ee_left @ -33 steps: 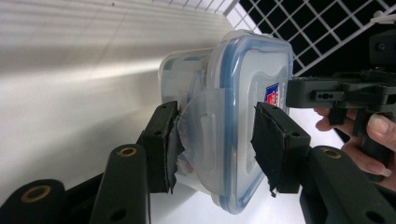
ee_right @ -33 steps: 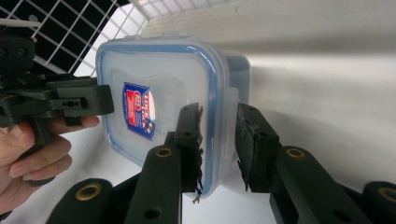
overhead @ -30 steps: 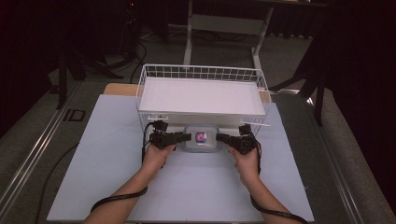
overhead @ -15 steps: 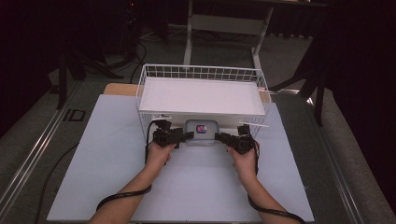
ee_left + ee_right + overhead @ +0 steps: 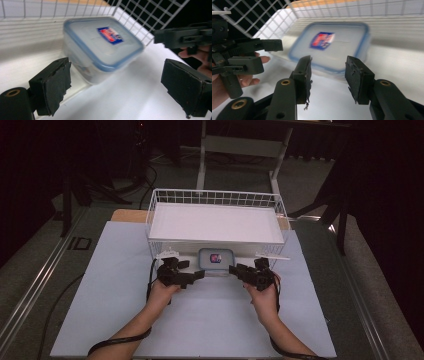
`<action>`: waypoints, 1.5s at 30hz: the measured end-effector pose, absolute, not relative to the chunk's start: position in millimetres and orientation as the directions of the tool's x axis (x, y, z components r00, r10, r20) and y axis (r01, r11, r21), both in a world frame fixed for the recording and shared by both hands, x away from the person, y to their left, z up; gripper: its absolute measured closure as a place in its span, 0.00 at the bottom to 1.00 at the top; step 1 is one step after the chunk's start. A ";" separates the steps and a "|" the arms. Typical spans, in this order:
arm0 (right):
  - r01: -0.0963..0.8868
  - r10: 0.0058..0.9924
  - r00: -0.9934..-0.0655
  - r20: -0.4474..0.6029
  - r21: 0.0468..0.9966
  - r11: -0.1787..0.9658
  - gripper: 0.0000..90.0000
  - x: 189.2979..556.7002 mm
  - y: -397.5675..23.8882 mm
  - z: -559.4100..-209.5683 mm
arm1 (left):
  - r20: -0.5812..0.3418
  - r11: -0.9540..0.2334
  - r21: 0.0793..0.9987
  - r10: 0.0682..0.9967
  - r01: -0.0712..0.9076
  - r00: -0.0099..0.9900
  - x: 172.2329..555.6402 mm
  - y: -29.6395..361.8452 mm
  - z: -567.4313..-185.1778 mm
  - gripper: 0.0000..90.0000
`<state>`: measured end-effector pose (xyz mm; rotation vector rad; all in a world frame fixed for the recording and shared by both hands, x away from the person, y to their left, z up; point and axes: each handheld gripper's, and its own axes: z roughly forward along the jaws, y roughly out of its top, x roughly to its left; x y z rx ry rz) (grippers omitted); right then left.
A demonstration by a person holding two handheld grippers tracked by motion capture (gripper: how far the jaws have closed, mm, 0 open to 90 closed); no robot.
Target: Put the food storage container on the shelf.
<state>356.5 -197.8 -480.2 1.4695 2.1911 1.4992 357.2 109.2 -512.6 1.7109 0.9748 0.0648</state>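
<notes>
High view: plastic box (image 5: 215,258) at frame centre, on the white desk (image 5: 110,270) against the wire basket (image 5: 215,200) front
Change: box has slid up toward the basket since a second ago; both hands followed, so it looks released, not carried
Left hand-held gripper (image 5: 117,82): jaws wide apart, empty, box just beyond
Right hand-held gripper (image 5: 328,77): jaws parted, empty, box ahead
Label: red and blue sticker (image 5: 110,35) on lid, writing too blurred to read
</notes>
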 end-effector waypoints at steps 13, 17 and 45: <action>0.639 0.725 -0.578 0.375 0.760 0.117 0.62 336.5 -170.0 -485.4 | -0.363 -0.123 0.844 0.587 0.523 0.724 314.0 121.7 -497.5 0.09; 0.640 0.721 -0.588 0.365 0.755 0.140 0.62 334.4 -164.2 -490.9 | -0.367 -0.110 0.850 0.577 0.515 0.730 300.1 128.0 -494.9 0.09; 0.653 0.754 -0.574 0.318 0.734 0.187 1.00 361.2 -139.6 -518.6 | -0.273 -0.148 0.888 0.593 0.436 0.757 260.2 139.4 -512.6 0.09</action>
